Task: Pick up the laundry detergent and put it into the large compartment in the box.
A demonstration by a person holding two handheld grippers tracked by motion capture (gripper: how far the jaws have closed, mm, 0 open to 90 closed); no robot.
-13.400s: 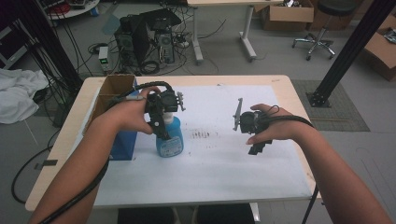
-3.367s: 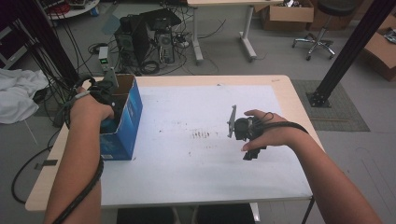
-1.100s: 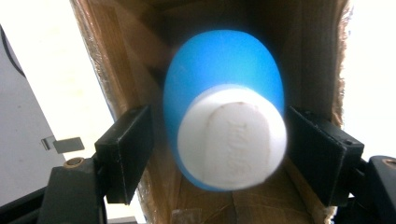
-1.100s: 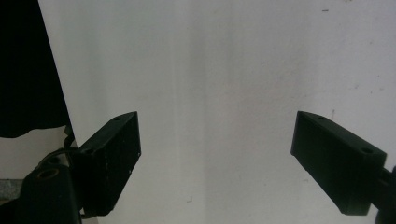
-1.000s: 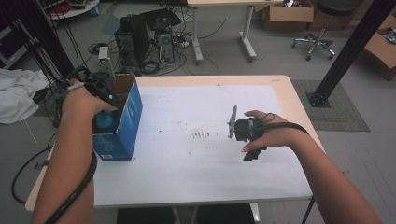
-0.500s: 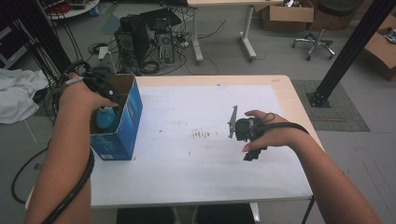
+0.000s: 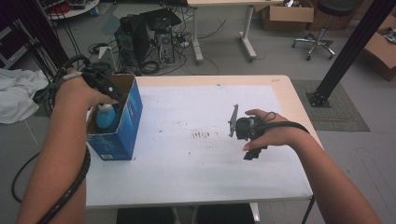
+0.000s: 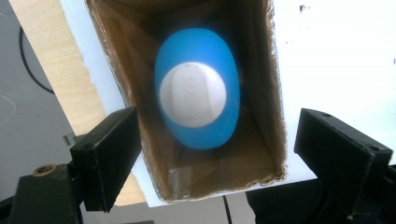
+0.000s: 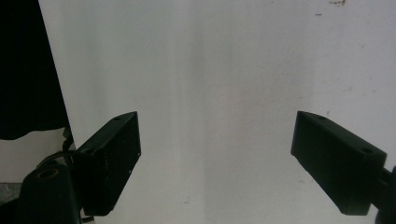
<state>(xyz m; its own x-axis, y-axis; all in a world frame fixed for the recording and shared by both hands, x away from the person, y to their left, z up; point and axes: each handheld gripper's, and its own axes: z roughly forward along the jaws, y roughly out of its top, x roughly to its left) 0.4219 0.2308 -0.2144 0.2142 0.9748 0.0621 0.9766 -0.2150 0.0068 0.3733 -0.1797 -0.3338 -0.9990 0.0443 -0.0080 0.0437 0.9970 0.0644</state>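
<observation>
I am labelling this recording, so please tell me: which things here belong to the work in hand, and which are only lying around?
Part of the work:
- blue bottle, standing inside the box
- blue cardboard box
- left gripper, jaws open above the bottle

Only lying around:
- computer towers on the floor
- white cloth
- brown boxes

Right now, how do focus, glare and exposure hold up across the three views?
High view: evenly lit, a little soft. Left gripper view: the blue bottle in the cardboard box is blurred, its white cap blown out; the left gripper jaws are sharper. Right gripper view: the table is washed out, with a black area at the left edge.
</observation>
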